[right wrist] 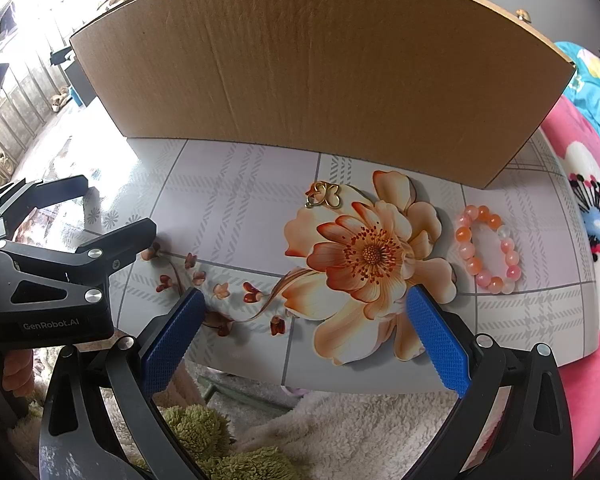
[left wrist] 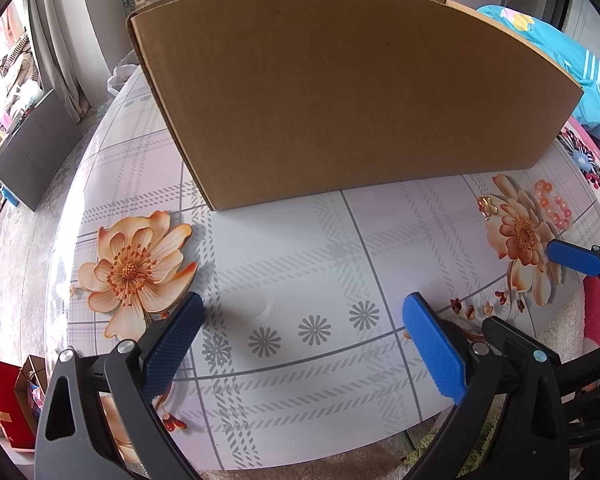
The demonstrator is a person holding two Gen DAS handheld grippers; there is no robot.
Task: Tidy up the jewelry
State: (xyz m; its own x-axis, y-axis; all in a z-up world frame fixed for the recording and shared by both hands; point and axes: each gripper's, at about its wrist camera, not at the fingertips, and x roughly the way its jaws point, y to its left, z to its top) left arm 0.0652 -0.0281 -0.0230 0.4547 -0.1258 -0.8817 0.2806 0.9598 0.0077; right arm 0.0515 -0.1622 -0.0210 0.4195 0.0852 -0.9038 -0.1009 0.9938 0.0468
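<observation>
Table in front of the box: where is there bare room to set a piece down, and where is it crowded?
Bare: the tablecloth between the cardboard box and the open left gripper, from the left printed flower across to the middle. Crowded: the right end, where the gold butterfly pendant and the bead bracelet lie apart ahead of the open right gripper.

Brown cardboard box (right wrist: 320, 68), pink-orange bead bracelet (right wrist: 488, 250), grey-plaid floral tablecloth (right wrist: 236, 200)

Left gripper (left wrist: 302, 322) and right gripper (right wrist: 304, 316) hover side by side, fingers (right wrist: 438, 340) spread wide.
</observation>
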